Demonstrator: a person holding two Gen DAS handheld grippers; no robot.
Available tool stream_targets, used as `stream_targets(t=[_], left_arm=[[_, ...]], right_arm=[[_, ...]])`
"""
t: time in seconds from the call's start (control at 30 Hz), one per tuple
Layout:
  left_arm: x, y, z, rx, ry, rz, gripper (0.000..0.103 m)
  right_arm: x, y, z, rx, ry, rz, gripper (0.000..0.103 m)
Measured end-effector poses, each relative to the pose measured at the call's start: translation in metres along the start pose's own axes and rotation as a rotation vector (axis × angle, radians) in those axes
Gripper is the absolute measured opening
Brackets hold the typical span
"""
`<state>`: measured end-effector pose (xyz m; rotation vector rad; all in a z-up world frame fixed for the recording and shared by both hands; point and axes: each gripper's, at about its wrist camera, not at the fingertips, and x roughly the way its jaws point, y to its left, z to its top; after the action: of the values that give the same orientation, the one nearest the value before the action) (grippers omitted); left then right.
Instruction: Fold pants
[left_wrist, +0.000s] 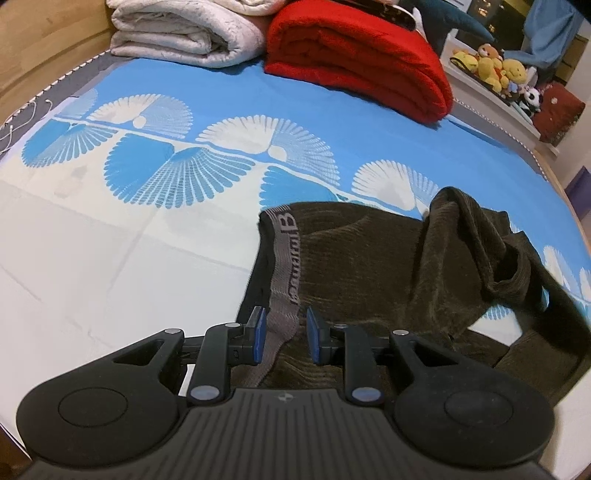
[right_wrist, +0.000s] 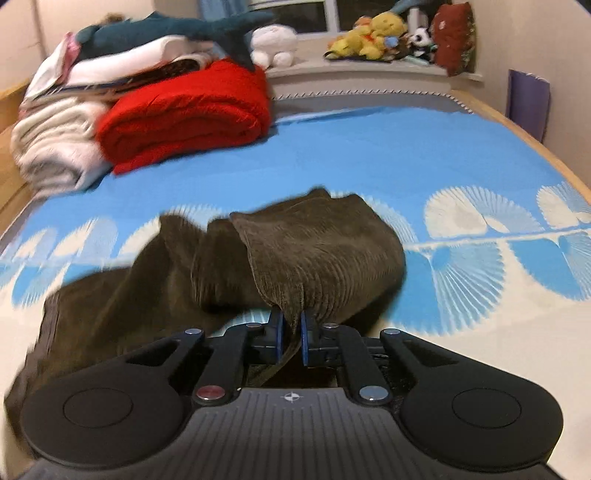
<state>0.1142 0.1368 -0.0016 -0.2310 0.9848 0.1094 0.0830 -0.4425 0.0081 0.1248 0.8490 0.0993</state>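
Observation:
Dark olive corduroy pants (left_wrist: 369, 266) lie on a blue and white patterned bedsheet (left_wrist: 147, 240), with the grey lettered waistband (left_wrist: 286, 266) at their left end. My left gripper (left_wrist: 284, 334) is open, its blue pads on either side of the waistband without pinching it. In the right wrist view the pants (right_wrist: 317, 251) are bunched and partly lifted. My right gripper (right_wrist: 291, 334) is shut on a fold of the pants fabric, holding it above the sheet (right_wrist: 461, 295). That view is motion-blurred on the left.
A folded red blanket (left_wrist: 362, 62) and a folded white quilt (left_wrist: 184, 37) lie at the far end of the bed. A plush shark (right_wrist: 177, 29) lies on the pile. Stuffed toys (right_wrist: 373, 37) sit on the window sill. A wooden bed frame (left_wrist: 48, 44) borders the mattress.

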Motion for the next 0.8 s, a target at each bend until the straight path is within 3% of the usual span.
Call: stream_targets(t=[0.13, 0.17, 0.23, 0.33, 0.43, 0.57, 0.63, 0.7, 0.8], left_arm=[[0.002, -0.011, -0.004, 0.018, 0.006, -0.005, 0.026], [0.003, -0.013, -0.004, 0.018, 0.005, -0.003, 0.029], [0.006, -0.016, -0.003, 0.019, 0.007, 0.005, 0.033], [0.011, -0.021, -0.002, 0.028, 0.015, 0.013, 0.033], [0.017, -0.024, 0.001, 0.03, 0.019, 0.024, 0.033], [0.023, -0.027, 0.003, 0.034, 0.027, 0.028, 0.034], [0.026, -0.029, 0.004, 0.036, 0.031, 0.028, 0.034], [0.028, -0.028, 0.006, 0.035, 0.034, 0.027, 0.036], [0.031, -0.026, 0.01, 0.029, 0.035, 0.028, 0.036]], right_arm=[[0.015, -0.037, -0.05, 0.01, 0.292, -0.093, 0.003], [0.017, -0.039, -0.058, -0.012, 0.316, -0.122, 0.003], [0.006, -0.047, -0.059, -0.001, 0.268, -0.138, 0.005], [-0.017, -0.051, -0.04, 0.091, 0.079, -0.106, 0.005], [-0.017, -0.038, -0.024, 0.081, -0.042, -0.085, 0.009], [0.017, 0.001, -0.01, -0.051, -0.051, -0.061, 0.027], [0.039, 0.017, -0.003, -0.115, -0.048, -0.056, 0.044], [0.062, 0.034, 0.004, -0.175, -0.035, -0.052, 0.051], [0.091, 0.059, 0.007, -0.239, -0.001, -0.044, 0.054]])
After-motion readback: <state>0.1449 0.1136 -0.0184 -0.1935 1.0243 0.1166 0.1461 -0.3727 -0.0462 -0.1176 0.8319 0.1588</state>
